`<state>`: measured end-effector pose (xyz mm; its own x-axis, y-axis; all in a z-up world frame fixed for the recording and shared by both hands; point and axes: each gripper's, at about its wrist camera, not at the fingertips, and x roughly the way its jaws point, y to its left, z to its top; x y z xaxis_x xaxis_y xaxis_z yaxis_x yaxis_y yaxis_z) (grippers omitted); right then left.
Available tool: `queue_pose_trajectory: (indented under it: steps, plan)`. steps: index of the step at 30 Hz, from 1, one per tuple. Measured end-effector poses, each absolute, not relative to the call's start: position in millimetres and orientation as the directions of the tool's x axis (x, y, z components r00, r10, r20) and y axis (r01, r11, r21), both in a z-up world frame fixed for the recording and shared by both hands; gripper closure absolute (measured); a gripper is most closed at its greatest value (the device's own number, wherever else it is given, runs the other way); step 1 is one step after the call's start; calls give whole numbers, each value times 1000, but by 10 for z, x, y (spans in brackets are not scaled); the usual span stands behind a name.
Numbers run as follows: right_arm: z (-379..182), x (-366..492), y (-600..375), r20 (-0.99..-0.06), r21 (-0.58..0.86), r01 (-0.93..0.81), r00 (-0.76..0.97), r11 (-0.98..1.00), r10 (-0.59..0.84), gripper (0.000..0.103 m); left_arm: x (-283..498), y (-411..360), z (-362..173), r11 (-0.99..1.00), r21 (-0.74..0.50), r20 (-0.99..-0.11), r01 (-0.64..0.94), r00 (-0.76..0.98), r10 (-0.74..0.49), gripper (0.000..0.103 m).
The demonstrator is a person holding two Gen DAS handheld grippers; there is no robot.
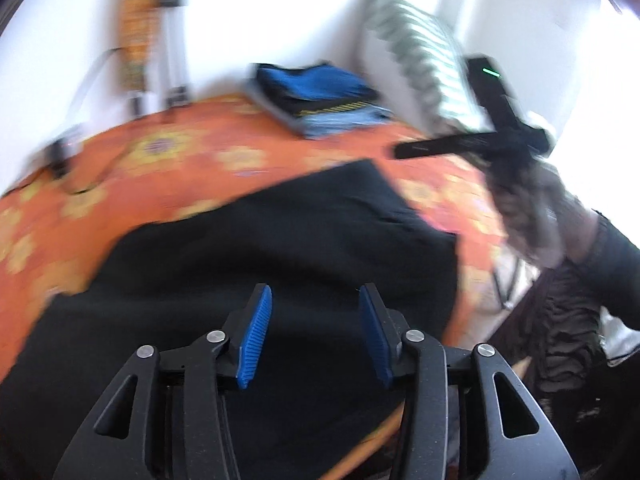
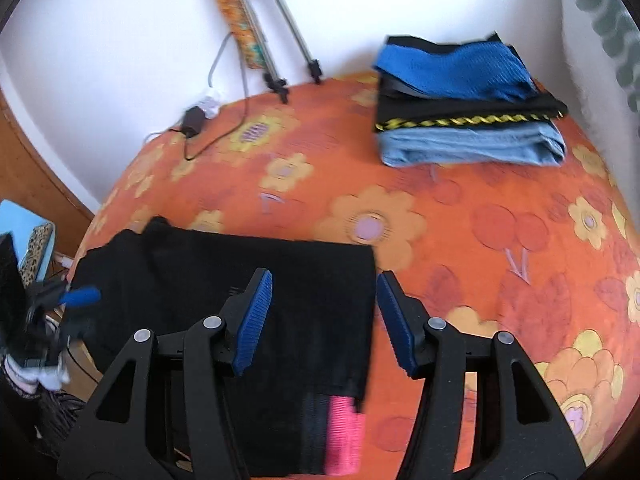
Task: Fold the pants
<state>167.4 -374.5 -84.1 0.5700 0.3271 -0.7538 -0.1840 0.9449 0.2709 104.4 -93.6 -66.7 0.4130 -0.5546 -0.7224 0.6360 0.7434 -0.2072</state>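
Note:
Black pants [image 1: 280, 240] lie folded flat on the orange flowered bed cover [image 1: 168, 148]. My left gripper [image 1: 315, 292] hovers over them, its blue pads apart with nothing between. In the right wrist view the pants [image 2: 240, 272] show a straight right edge and a pink waistband strip [image 2: 344, 432] near the bottom. My right gripper [image 2: 324, 276] stands open above that right edge, holding nothing. The left gripper's blue fingertip [image 2: 80, 296] shows blurred at the left margin. The other hand's gripper body [image 1: 480, 140] crosses the left wrist view at upper right, blurred.
A stack of folded clothes [image 2: 464, 108], blue on top, sits at the back of the bed [image 2: 480, 240] near the wall. Tripod legs [image 2: 276, 40] and a charger with cable [image 2: 192, 120] lie at the back left. A patterned pillow [image 1: 420, 60] leans at the right.

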Motion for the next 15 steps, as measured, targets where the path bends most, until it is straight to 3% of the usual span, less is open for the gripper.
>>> queue_pose_trajectory:
  steps: [8,15]
  plan:
    - [-1133,1870,-3901,-773,354,-171,500,919,391,46,733,-1950,-822,608,-146,-754,780,311,-579,45]
    - [-1379,1989,-3992,-766,445,-135,454,885,455,45,657,-2267,-1028,567,-116,-794,816,267,-546,44]
